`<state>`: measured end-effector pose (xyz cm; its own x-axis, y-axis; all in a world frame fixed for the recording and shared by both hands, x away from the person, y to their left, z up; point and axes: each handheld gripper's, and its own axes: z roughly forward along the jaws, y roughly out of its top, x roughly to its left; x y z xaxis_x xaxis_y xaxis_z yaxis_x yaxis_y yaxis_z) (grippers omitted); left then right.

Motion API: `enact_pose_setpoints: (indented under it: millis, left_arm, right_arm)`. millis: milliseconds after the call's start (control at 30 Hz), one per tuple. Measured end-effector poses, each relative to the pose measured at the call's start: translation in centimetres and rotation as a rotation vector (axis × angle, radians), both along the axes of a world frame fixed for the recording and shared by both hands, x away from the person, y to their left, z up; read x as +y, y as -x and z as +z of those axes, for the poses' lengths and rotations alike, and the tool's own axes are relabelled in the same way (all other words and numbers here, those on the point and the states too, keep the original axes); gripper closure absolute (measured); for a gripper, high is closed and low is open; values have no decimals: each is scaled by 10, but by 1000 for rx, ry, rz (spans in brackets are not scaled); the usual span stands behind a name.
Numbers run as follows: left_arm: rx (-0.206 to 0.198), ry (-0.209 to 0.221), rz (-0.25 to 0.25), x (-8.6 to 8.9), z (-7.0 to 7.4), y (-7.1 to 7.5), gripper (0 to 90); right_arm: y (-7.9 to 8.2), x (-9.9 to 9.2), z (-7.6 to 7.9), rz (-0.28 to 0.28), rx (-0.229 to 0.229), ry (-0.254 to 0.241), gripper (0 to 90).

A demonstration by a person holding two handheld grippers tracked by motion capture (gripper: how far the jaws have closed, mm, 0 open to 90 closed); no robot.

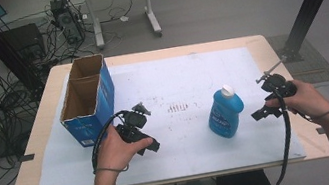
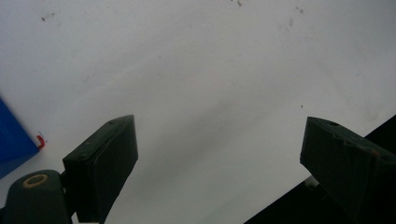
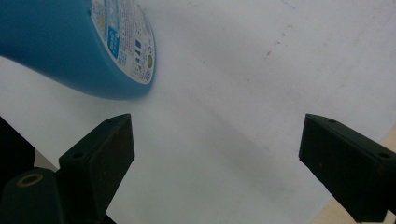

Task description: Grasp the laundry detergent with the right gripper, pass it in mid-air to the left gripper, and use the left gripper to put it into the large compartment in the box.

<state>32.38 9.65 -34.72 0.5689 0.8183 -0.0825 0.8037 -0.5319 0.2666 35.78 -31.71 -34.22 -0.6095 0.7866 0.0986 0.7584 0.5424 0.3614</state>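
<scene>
A blue bottle [image 1: 225, 112] stands upright on the bench's white sheet [image 1: 176, 85], cap up, long axis vertical, at the nine o'clock of the right gripper [image 1: 260, 114]. Both the right and the left gripper [image 1: 150, 145] hold their jaws released, empty. A clean pickup likely means squaring the jaws across the bottle's midsection.
</scene>
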Motion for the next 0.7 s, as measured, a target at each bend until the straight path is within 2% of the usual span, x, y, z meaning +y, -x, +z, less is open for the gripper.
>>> enact_pose_setpoints:
  millis: [700]
  left_arm:
    - [-2,0,-2,-2,2,2,115]
  right_arm:
    - [20,12,-16,25,9,12,103]
